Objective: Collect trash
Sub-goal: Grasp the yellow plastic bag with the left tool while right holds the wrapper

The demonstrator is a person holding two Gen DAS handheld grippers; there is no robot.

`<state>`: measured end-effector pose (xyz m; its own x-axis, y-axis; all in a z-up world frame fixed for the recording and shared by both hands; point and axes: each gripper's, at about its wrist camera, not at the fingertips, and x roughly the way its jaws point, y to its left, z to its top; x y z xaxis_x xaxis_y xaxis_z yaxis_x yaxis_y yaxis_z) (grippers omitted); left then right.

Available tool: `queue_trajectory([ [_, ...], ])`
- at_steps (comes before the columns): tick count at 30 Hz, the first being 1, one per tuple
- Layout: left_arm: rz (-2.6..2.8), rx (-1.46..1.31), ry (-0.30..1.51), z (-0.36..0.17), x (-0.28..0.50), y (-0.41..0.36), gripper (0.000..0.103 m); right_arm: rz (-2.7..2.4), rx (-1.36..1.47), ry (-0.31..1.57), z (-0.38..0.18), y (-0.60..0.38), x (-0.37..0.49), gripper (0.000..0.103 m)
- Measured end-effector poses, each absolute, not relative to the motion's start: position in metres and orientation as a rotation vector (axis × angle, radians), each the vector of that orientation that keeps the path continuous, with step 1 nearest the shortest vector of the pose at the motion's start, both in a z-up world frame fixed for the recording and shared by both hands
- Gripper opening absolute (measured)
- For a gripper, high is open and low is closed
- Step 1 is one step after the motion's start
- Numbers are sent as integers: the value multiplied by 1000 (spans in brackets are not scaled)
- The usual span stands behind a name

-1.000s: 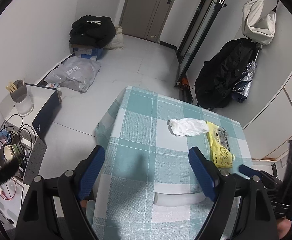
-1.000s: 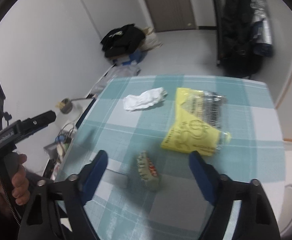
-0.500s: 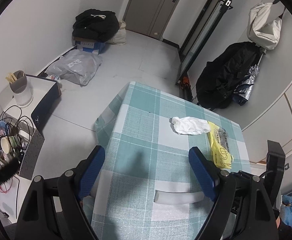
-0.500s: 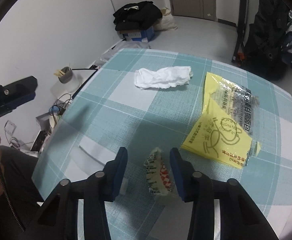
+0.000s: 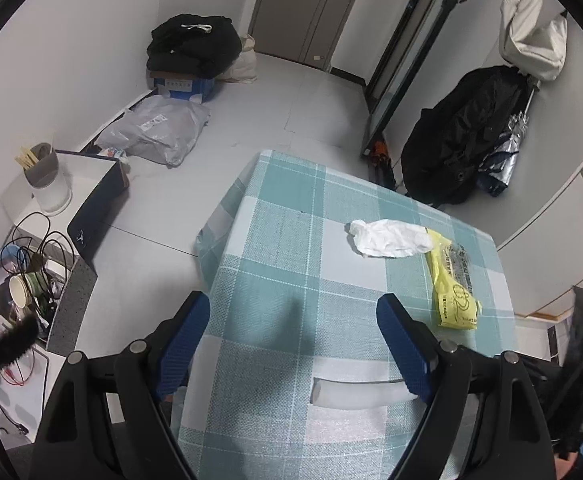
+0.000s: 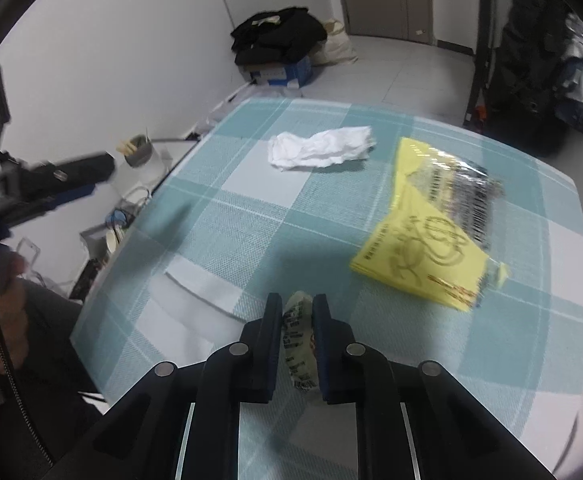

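Right gripper [image 6: 296, 316] pinches a small crumpled wrapper [image 6: 298, 344] between nearly closed fingers, above the checked tablecloth [image 6: 251, 216]. Ahead of it lie a white tissue [image 6: 319, 148] and, further right, a yellow bag [image 6: 431, 232]. Left gripper [image 5: 293, 330] hangs wide apart, holding nothing.

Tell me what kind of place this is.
Probably a small apartment entryway: a table with a checked cloth, black clothes piled on a box by the door, and coats hanging on the wall.
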<state>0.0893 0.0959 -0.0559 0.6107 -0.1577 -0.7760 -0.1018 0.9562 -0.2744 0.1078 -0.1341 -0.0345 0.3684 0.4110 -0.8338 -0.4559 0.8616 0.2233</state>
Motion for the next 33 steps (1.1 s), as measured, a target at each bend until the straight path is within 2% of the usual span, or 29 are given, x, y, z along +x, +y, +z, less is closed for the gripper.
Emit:
queue_trajectory([
  [7, -170, -310, 973, -43, 103, 70, 83, 476, 132, 994, -25, -196, 97, 14],
  [14, -324, -213, 1103, -35, 119, 4, 83, 412, 277, 971, -29, -251, 93, 14],
  [25, -338, -25, 1324, -79, 171, -100, 83, 331, 500, 946, -34, -327, 83, 14],
  [33, -186, 36, 1342, -101, 193, -112, 83, 363, 576, 937, -35, -342, 83, 14],
])
